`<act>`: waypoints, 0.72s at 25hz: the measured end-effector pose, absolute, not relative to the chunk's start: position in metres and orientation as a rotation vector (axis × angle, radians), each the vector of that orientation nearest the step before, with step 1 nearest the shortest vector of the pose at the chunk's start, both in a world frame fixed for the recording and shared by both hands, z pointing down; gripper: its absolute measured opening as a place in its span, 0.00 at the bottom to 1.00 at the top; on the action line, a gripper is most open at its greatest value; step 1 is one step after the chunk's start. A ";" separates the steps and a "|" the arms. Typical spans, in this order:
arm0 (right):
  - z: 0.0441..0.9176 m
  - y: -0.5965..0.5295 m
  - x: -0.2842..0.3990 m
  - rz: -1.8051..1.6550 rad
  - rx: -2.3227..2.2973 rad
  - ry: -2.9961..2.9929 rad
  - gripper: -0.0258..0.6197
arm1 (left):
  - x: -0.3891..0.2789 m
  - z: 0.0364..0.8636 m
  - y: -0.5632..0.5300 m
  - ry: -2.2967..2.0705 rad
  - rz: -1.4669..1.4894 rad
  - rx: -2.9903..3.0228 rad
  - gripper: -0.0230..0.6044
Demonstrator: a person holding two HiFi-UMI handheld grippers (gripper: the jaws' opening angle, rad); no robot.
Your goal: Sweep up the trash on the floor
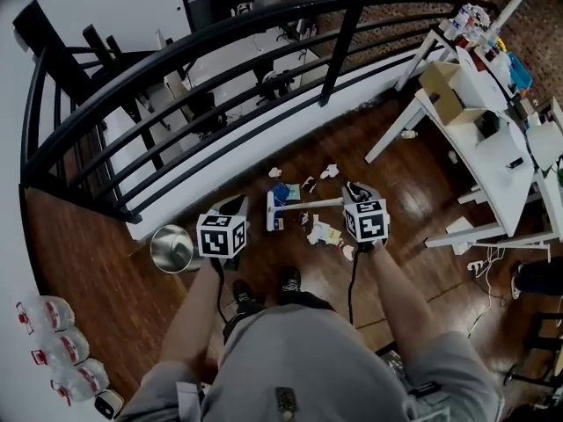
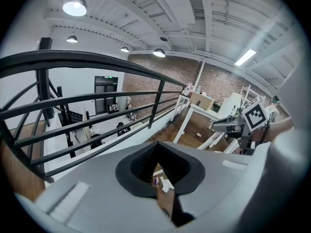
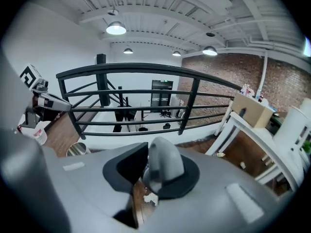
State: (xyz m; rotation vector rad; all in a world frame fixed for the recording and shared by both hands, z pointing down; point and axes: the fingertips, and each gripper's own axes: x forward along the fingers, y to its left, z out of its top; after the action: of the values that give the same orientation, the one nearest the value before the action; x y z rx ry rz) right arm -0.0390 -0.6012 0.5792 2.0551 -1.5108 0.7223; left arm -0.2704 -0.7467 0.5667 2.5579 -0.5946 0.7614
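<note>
Scraps of paper trash [image 1: 324,233] lie on the wooden floor ahead of the person's feet, with more bits [image 1: 329,171] nearer the railing. A white broom head [image 1: 270,213] rests on the floor beside a blue scrap [image 1: 283,192]. Its pale handle [image 1: 312,205] runs right into my right gripper [image 1: 356,192], which is shut on it. In the right gripper view the grey handle [image 3: 163,166] fills the jaws of the right gripper [image 3: 150,171]. My left gripper [image 1: 230,207] hovers left of the broom. In its own view, the left gripper [image 2: 160,171] is slightly open with nothing inside, trash [image 2: 167,184] showing through the gap.
A black metal railing [image 1: 264,25] curves across the far side. A shiny metal bucket [image 1: 171,249] stands left of the left gripper. A white table [image 1: 493,156] with boxes is at the right. Several plastic bottles [image 1: 53,341] sit at the far left.
</note>
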 end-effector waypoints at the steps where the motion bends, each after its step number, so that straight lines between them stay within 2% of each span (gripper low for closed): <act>1: 0.580 -0.589 -0.028 0.733 2.075 -1.493 0.13 | -0.259 0.567 -0.742 -0.577 0.768 2.566 0.05; 11: 0.577 -0.491 0.051 0.786 2.199 -1.342 0.13 | -0.165 0.563 -0.691 -0.423 0.815 2.633 0.05; 18: 0.558 -0.501 0.055 0.762 2.258 -1.389 0.12 | -0.139 0.562 -0.691 -0.380 0.848 2.655 0.05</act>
State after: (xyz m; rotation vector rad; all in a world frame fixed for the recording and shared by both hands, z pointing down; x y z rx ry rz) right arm 0.0553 -0.5011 0.5583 2.2581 -1.3888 0.7623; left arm -0.1386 -0.6911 0.5623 2.6548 -0.3804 0.8480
